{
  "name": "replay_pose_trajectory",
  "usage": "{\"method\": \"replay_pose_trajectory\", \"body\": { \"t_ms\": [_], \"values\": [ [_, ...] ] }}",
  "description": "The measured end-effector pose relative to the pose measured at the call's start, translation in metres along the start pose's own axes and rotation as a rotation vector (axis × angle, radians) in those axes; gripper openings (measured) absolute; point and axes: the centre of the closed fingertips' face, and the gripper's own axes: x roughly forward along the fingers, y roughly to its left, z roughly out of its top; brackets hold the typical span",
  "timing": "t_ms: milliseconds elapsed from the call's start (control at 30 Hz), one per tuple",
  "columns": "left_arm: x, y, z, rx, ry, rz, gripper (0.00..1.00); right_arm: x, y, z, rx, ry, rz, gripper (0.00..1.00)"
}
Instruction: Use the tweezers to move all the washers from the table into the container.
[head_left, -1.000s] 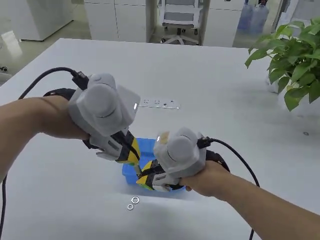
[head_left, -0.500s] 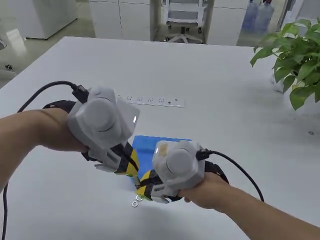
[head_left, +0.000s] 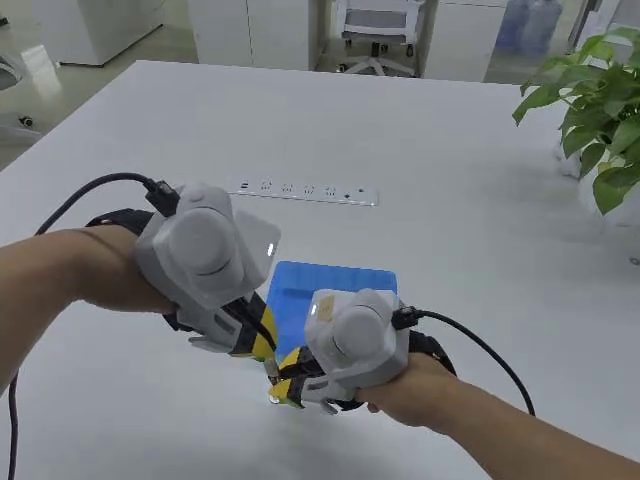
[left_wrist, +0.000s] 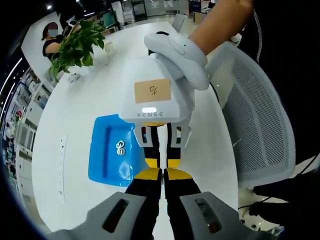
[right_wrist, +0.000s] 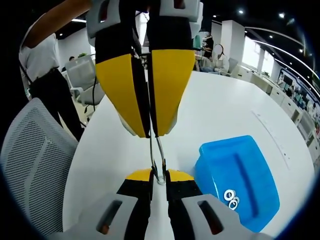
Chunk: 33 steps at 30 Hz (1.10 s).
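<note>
L gripper (right_wrist: 151, 134): yellow pads pressed together on the tweezers (right_wrist: 156, 157), which stick out from between them, prongs converging toward the tips. R gripper (right_wrist: 159, 176): jaws narrowed to a slit w/ the tweezer tips inside it; pads appear to bear on both prongs. Small pale speck (right_wrist: 160, 181) at the tips, too small to confirm as a washer. The two grippers meet nose to nose, low over the table (head_left: 450, 150), at the near side of the blue container (right_wrist: 235, 175). Container rests on the table just beside the R gripper's jaws. Two washers (right_wrist: 230, 197) lie inside it, side by side and touching, near one end wall. In the head view the L gripper body is at left and the R gripper is lower and nearer, each w/ a black cable (head_left: 90, 190) running off. Beyond the container, a white power strip (head_left: 305, 190) lies flat on the table. Potted plant (head_left: 600, 110) at far right.
</note>
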Motion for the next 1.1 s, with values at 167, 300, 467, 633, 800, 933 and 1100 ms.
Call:
{"method": "replay_pose_trajectory", "body": {
  "t_ms": [167, 300, 467, 633, 800, 933, 1100],
  "values": [
    [0.002, -0.001, -0.002, -0.005, 0.001, -0.002, 0.05, 0.003, 0.000, -0.001, 0.001, 0.002, 0.002, 0.11],
    [0.003, -0.002, -0.003, -0.010, 0.003, -0.005, 0.05, 0.005, 0.001, -0.002, 0.006, 0.002, 0.006, 0.11],
    [0.007, -0.004, -0.005, -0.014, 0.003, -0.012, 0.05, 0.008, 0.002, -0.005, 0.008, 0.007, 0.010, 0.11],
    [0.010, -0.005, -0.007, -0.019, 0.004, -0.018, 0.05, 0.010, 0.003, -0.007, 0.016, 0.009, 0.016, 0.11],
    [0.012, -0.005, -0.009, -0.024, 0.003, -0.022, 0.05, 0.013, 0.004, -0.009, 0.023, 0.010, 0.021, 0.11],
    [0.015, -0.006, -0.010, -0.027, 0.003, -0.027, 0.05, 0.015, 0.004, -0.012, 0.023, 0.013, 0.024, 0.12],
    [0.019, -0.006, -0.011, -0.026, 0.006, -0.033, 0.05, 0.016, 0.004, -0.014, 0.030, 0.014, 0.026, 0.12]
  ]
}}
